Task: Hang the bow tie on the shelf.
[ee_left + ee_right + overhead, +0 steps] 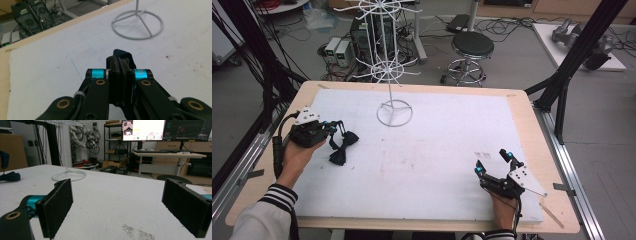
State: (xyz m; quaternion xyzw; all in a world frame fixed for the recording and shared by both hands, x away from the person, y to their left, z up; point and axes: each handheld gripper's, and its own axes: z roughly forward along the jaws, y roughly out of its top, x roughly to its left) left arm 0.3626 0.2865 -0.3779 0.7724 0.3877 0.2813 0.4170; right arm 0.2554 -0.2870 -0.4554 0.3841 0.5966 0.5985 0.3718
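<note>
High view: bow tie (343, 148) between left fingers (335, 126).

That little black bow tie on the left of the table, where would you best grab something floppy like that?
Probably by its thin strap end, coming in low from the side. The left gripper has its jaws shut on just that part of the bow tie, while the wider bow lies beyond on the white mat. The strap is narrow and flat enough to fit between the pads; the puffy bow might slip.
</note>
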